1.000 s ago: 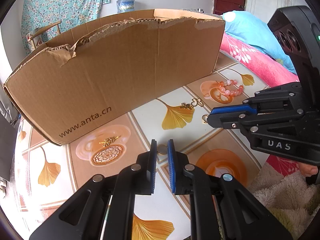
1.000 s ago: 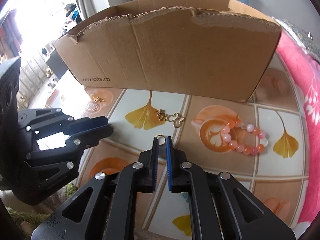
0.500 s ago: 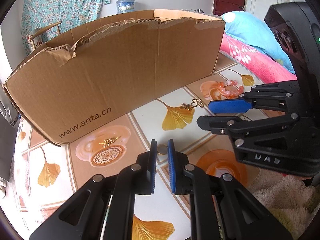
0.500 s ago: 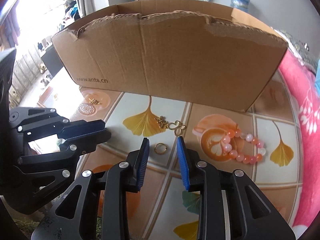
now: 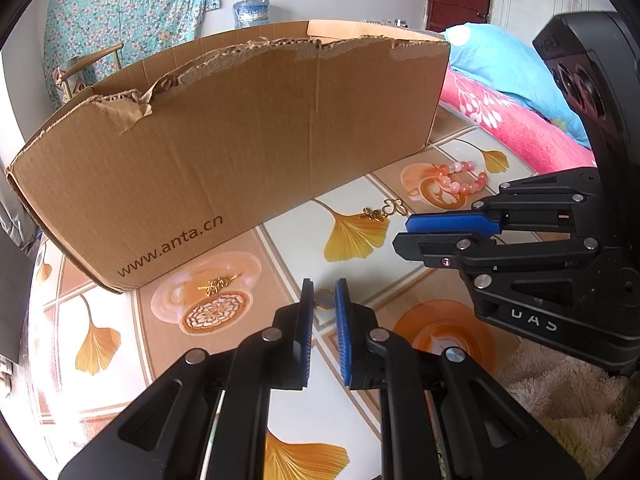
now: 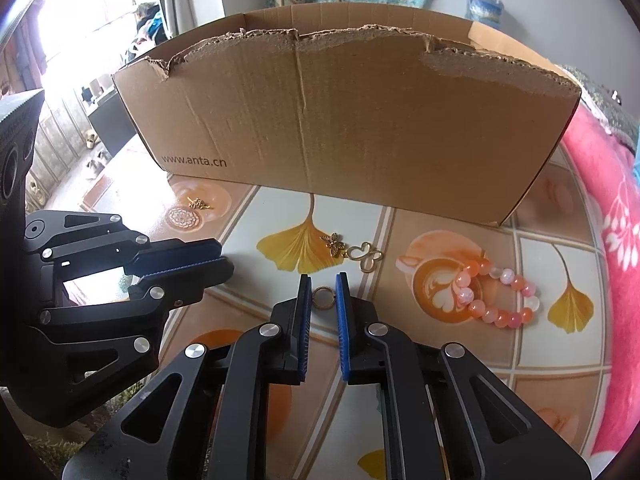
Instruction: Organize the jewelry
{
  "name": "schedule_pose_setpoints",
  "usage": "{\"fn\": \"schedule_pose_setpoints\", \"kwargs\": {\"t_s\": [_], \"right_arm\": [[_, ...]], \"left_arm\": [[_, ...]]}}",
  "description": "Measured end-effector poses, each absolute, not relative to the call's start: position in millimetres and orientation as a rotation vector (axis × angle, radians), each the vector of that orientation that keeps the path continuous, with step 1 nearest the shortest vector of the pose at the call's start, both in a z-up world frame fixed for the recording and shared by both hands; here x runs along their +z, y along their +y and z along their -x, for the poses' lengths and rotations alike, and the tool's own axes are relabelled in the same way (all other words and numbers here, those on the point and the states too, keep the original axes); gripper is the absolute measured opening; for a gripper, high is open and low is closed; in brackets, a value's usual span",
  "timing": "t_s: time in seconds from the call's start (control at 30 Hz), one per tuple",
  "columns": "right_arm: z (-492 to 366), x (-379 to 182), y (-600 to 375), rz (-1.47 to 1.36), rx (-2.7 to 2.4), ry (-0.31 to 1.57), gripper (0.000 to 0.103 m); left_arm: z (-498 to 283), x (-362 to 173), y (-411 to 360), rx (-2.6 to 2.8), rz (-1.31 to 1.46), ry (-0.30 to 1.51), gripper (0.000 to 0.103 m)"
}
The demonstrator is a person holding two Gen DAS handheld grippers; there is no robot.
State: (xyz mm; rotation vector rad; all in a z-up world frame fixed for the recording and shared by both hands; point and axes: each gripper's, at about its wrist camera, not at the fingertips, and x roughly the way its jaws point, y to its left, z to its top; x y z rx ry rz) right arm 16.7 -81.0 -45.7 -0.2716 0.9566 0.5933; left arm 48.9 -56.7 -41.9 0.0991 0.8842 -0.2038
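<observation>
Your left wrist view looks steeply down, close over the patterned tabletop [image 5: 304, 240], facing the cardboard box [image 5: 240, 152]. Your right wrist view does likewise from the other side; both share box, tabletop and bead bracelet [image 6: 496, 292].

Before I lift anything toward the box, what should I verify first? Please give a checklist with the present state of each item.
1. Small gold ring sits between the tips of the right gripper, whose jaws are closing: ok.
2. Right pads press that ring firmly: cannot tell.
3. Second gold ring sits between the tips of the left gripper: ok.
4. Left pads really grip it: cannot tell.
5. Torn brown cardboard box stands behind the jewelry with its top open: ok.
6. Pink bead bracelet and gold butterfly charms lie apart from both grippers: ok.
</observation>
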Motion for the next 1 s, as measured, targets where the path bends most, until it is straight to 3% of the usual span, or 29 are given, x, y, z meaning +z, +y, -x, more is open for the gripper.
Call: {"fn": "schedule_pose_setpoints", "kwargs": {"t_s": [0.8, 1.0], "right_arm": [[-13.7, 2.0, -127.0, 0.220, 0.611, 0.905, 0.010], [-12.7, -1.5, -123.2, 0.212, 0.622, 0.914, 0.010]], "left_arm": [[-43.0, -33.7, -55.6, -0.229, -0.102, 0.874, 0.011], [-51.0, -41.7, -58.0, -0.212, -0.110, 0.902, 0.017]]}}
